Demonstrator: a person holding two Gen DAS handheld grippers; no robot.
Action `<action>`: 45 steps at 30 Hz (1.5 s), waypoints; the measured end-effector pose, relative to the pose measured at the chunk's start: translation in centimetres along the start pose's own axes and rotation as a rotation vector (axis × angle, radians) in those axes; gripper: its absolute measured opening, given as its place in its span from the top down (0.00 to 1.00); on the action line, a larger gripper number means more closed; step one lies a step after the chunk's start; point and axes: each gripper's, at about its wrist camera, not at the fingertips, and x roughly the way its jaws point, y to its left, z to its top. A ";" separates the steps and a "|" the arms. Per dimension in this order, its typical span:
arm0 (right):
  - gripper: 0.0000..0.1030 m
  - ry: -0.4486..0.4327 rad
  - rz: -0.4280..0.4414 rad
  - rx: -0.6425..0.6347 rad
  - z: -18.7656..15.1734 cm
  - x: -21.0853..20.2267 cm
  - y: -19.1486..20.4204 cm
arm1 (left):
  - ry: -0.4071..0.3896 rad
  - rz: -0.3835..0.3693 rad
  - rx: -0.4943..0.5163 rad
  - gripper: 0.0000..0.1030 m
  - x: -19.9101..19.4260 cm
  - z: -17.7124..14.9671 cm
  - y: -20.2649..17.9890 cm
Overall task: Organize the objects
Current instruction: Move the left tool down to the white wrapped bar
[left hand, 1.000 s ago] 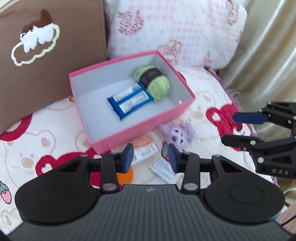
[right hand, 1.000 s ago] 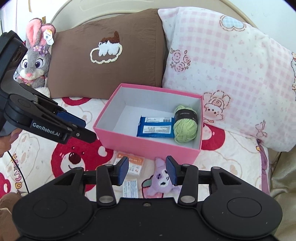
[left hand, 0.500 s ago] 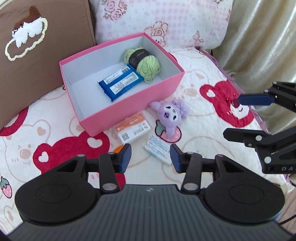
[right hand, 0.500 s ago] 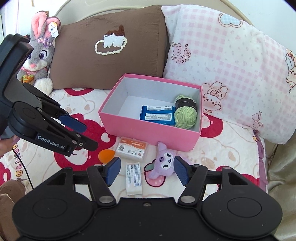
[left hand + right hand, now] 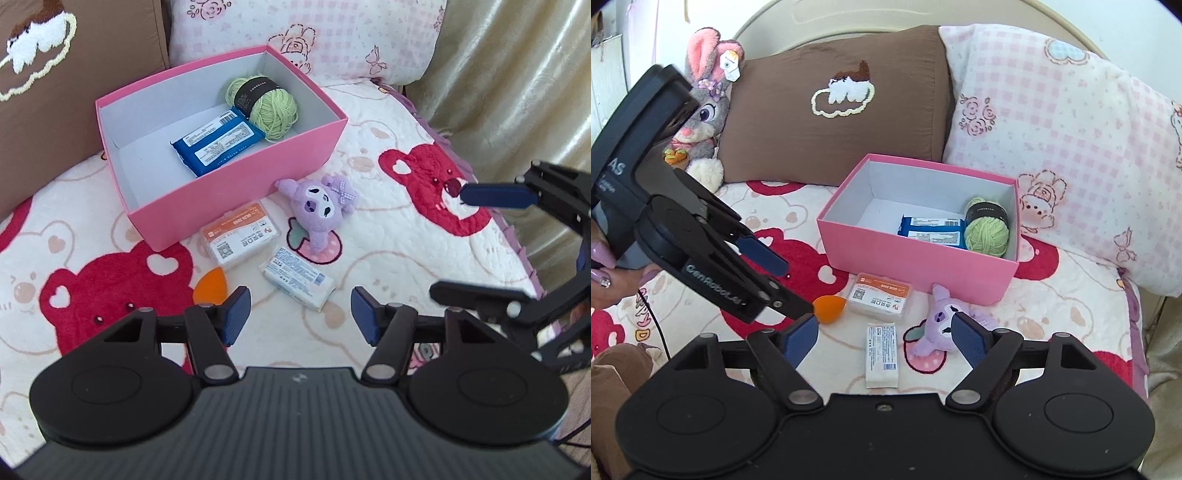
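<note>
Your left tool [image 5: 300, 314] hangs over the bed [image 5: 388, 258] with its jaws half spread and nothing between them; they have just been opening. Straight ahead of its tips lies the white wipe packet [image 5: 298, 277], and just beyond that the orange-labelled case [image 5: 239, 235] and the purple plush [image 5: 320, 211]. The orange sponge [image 5: 210, 287] sits just beside the tool's left finger. Further ahead stands the pink box [image 5: 236, 188], holding the green yarn [image 5: 266, 106] and the blue packet [image 5: 218, 144].

Your right tool [image 5: 885, 339] has also just been opening and stands wide, gripping nothing. The wipe packet lies between its fingers on the bed below, and the plush is partly hidden behind its right finger [image 5: 968, 341].
</note>
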 end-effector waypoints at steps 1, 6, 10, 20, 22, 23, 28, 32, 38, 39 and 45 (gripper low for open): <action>0.20 0.008 -0.005 0.004 0.0 0.2 0.3 | -0.004 -0.017 -0.011 0.40 0.2 0.0 0.1; 0.20 0.010 -0.003 0.025 -0.6 1.4 1.9 | -0.022 -0.013 -0.005 0.36 0.9 0.0 0.2; 0.20 0.015 0.008 -0.012 -1.8 2.9 2.6 | -0.012 -0.038 -0.021 0.34 1.7 -0.1 0.9; 0.20 0.003 -0.027 -0.043 -3.6 7.2 3.3 | -0.056 -0.068 -0.030 0.30 4.1 -0.5 3.3; 0.19 -0.001 -0.021 -0.018 -4.1 8.0 3.3 | -0.061 -0.085 -0.031 0.30 4.4 -0.7 3.8; 0.19 0.007 -0.014 -0.015 -4.3 8.4 3.3 | -0.060 -0.092 -0.032 0.30 4.5 -0.8 3.9; 0.19 0.039 -0.012 -0.039 -5.7 10.4 3.3 | -0.063 -0.114 -0.037 0.30 5.8 -1.9 4.5; 0.20 0.077 -0.015 -0.005 -6.9 12.5 2.5 | -0.042 -0.113 -0.024 0.30 7.6 -2.5 4.4; 0.20 0.116 -0.019 0.016 -8.3 14.4 1.6 | -0.010 -0.105 -0.014 0.30 11.0 -2.6 4.5; 0.20 0.118 -0.018 0.018 -8.4 14.6 1.4 | -0.006 -0.105 -0.018 0.30 11.5 -2.5 4.5; 0.22 0.123 0.004 0.064 -9.6 15.5 0.4 | 0.012 -0.077 0.002 0.30 14.3 -1.8 4.1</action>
